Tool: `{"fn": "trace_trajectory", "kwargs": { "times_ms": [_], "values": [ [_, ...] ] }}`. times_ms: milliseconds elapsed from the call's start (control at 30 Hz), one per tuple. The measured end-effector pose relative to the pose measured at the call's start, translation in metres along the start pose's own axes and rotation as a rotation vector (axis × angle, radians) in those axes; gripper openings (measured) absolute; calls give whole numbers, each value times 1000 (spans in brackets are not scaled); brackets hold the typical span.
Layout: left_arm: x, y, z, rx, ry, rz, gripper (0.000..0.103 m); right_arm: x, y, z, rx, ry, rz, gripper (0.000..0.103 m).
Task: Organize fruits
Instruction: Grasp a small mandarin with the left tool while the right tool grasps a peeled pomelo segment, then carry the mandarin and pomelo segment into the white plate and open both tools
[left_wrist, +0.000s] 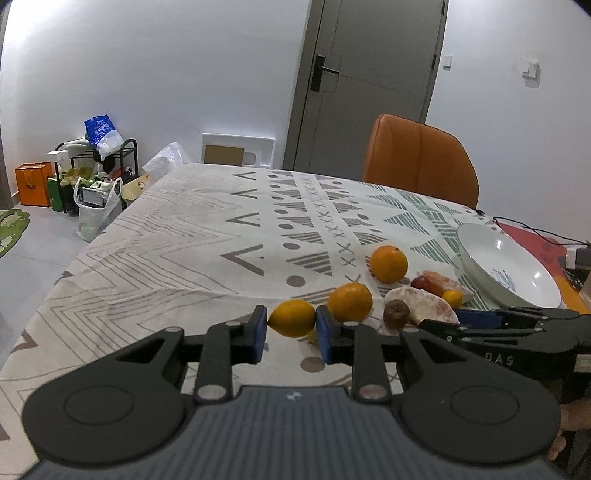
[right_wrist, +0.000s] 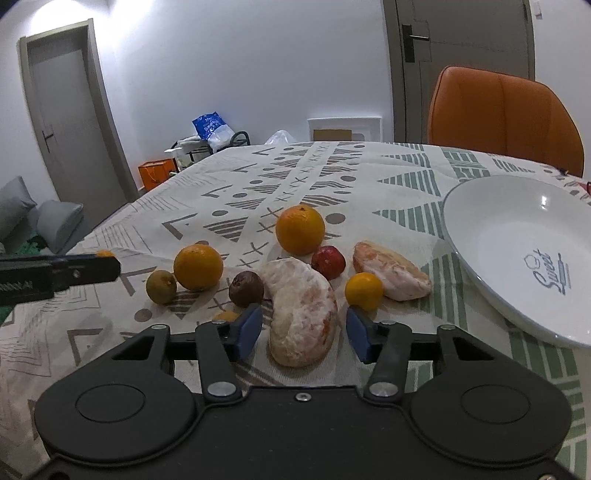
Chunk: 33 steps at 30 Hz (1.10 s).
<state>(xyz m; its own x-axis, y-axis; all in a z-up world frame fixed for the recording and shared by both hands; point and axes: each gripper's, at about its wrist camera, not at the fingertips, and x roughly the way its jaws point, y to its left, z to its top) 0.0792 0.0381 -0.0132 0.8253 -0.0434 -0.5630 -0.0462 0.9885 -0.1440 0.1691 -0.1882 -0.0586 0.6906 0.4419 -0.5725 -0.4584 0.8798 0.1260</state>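
My left gripper is shut on a small orange citrus fruit and holds it above the patterned tablecloth. My right gripper is open around a large peeled pomelo segment that lies on the cloth; whether the pads touch it I cannot tell. Near it lie two oranges, a second pomelo segment, a small orange fruit, a red fruit, a dark brown fruit and a greenish fruit. A white bowl stands at the right.
An orange chair stands behind the table's far right side. Cables and a charger lie beyond the bowl. Bags and a rack are on the floor at the left. A door is behind.
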Motion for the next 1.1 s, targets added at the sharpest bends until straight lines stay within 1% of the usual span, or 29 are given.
{"fn": "trace_trajectory", "kwargs": {
  "times_ms": [67, 133, 167, 200, 300, 500, 533, 567, 600, 633, 833, 1100],
  "values": [
    [-1, 2, 0, -4, -1, -1, 27, 3, 4, 1, -23, 1, -12, 49],
    [0, 3, 0, -6, 0, -2, 27, 6, 9, 1, -54, -2, -33, 40],
    [1, 2, 0, -6, 0, -2, 27, 7, 11, 1, -71, -3, -50, 38],
    [0, 2, 1, -3, -1, -3, 27, 7, 12, 2, -75, -1, -51, 37],
    [-1, -3, 4, 10, -6, -7, 27, 2, 6, 3, -44, -6, -16, 37],
    [0, -19, 9, 38, -17, -21, 27, -15, -5, 4, -23, -46, -17, 35],
    [1, -22, 9, 42, -17, -24, 27, -17, -7, 4, -21, -51, -19, 33],
    [2, -25, 10, 47, -17, -27, 27, -20, -10, 5, -16, -56, -19, 20],
    [3, -28, 11, 52, -17, -31, 27, -23, -13, 5, -9, -60, -18, 17],
    [3, -31, 11, 57, -17, -34, 27, -24, -16, 5, 4, -54, -4, 17],
    [6, -45, 12, 81, -20, -42, 27, -31, -28, -1, 17, -62, 3, 17],
    [7, -58, 12, 108, -21, -50, 27, -49, -41, -1, 41, -112, 17, 16]
  ]
}}
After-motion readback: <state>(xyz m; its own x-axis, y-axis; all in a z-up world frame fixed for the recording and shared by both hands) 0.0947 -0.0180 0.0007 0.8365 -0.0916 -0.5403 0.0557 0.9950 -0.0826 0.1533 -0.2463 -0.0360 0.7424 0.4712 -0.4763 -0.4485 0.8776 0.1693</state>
